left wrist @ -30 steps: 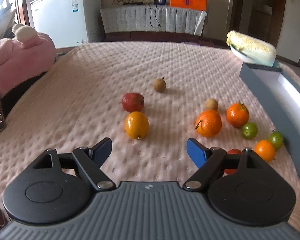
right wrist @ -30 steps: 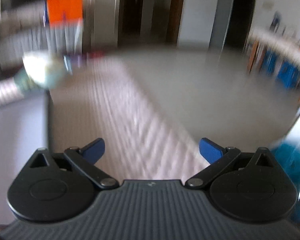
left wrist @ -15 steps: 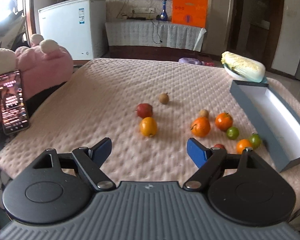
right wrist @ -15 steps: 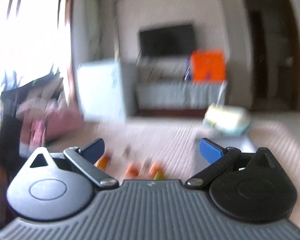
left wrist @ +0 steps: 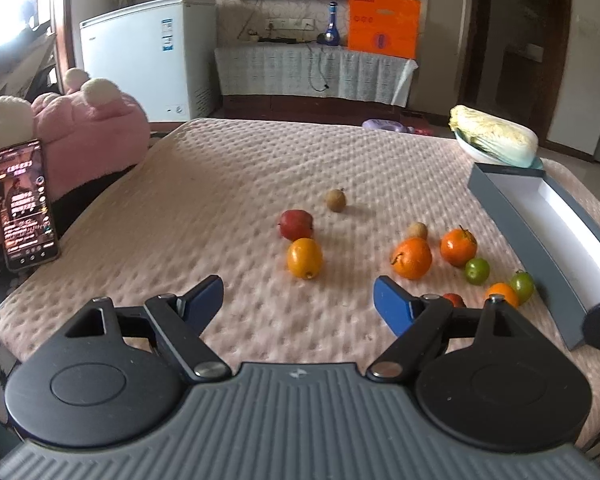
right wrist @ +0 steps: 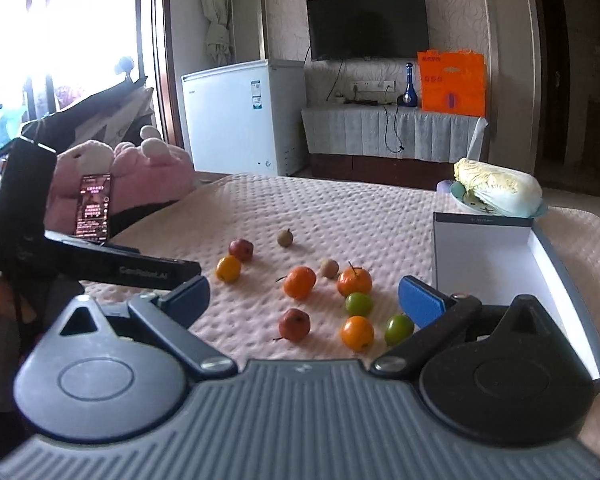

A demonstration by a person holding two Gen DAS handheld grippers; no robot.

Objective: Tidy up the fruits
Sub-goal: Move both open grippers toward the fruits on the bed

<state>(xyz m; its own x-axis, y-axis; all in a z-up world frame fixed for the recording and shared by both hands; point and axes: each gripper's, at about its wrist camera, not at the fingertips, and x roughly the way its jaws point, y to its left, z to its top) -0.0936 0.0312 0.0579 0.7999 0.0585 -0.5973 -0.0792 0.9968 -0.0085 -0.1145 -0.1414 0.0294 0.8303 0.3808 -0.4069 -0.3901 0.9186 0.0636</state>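
Fruits lie scattered on the pink quilted table (left wrist: 228, 184), none of them in the grey box (right wrist: 496, 264), which sits open at about 3 o'clock from the cluster along the table's right edge. A napa cabbage (right wrist: 500, 188) rests in a bowl just beyond the box, at 12 o'clock from it. A pink plush toy (left wrist: 96, 140) and a lit phone (left wrist: 26, 204) stand at the table's left edge, near 9 o'clock.

In the right wrist view, two larger oranges (right wrist: 299, 282) (right wrist: 354, 281) sit side by side, a small brown fruit (right wrist: 329, 268) between them at their far side. At 6 o'clock from those: a red fruit (right wrist: 294, 324), a small orange (right wrist: 357, 333) and two green fruits (right wrist: 358, 304) (right wrist: 398, 329). At 10 o'clock lie a yellow-orange fruit (right wrist: 228, 268) touching a red one (right wrist: 241, 249), with another brown fruit (right wrist: 285, 237) farther back.

Left claw (left wrist: 298, 300) is spread wide and empty above the near table edge. Right claw (right wrist: 303, 299) is likewise spread, holding nothing.
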